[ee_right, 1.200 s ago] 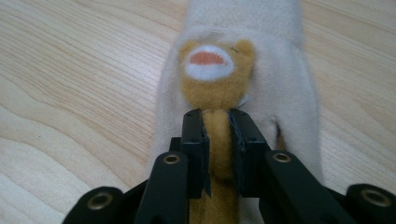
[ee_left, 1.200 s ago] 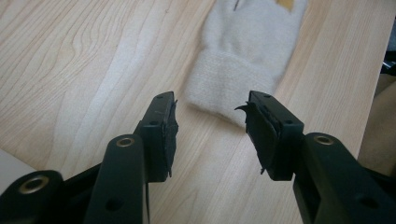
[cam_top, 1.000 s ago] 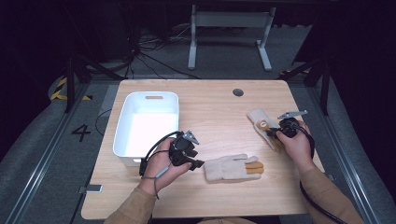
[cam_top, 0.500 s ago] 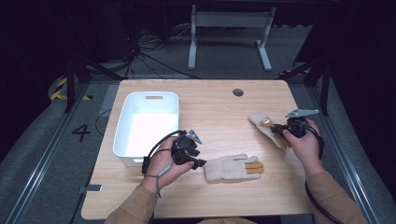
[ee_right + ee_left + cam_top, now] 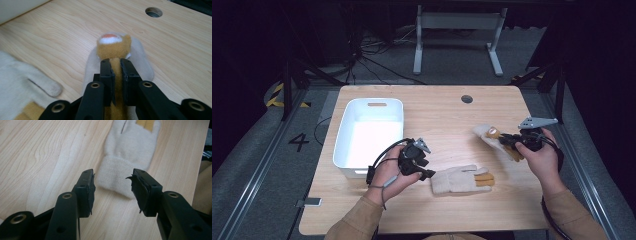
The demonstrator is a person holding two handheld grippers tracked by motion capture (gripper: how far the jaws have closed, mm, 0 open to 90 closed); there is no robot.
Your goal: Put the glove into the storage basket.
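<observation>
The right hand-held gripper (image 5: 117, 65) has pinched a tan finger of the far glove (image 5: 113, 47), its jaws having just been closing onto the fabric, so this looks like the pick-up step of clearing the gloves off the desk (image 5: 437, 115), probably into the white bin (image 5: 343, 145) at the left. In the high view that glove (image 5: 486, 134) hangs partly lifted at the desk's right side, in front of the right hand-held gripper (image 5: 508, 141). The left hand-held gripper (image 5: 112, 191) stands about half open with nothing between its jaws, aimed at the ribbed cuff of the near glove (image 5: 130, 147), which lies flat near the desk's front edge, just beside that left hand-held gripper (image 5: 428, 175). The next move likely calls for lifting the pinched glove clear and carrying it across to the bin without the thin grip slipping, while the left closes on the cuff. Both gloves are cream knit, soft and floppy, with tan finger patches; the far one shows an orange-and-white tip.
</observation>
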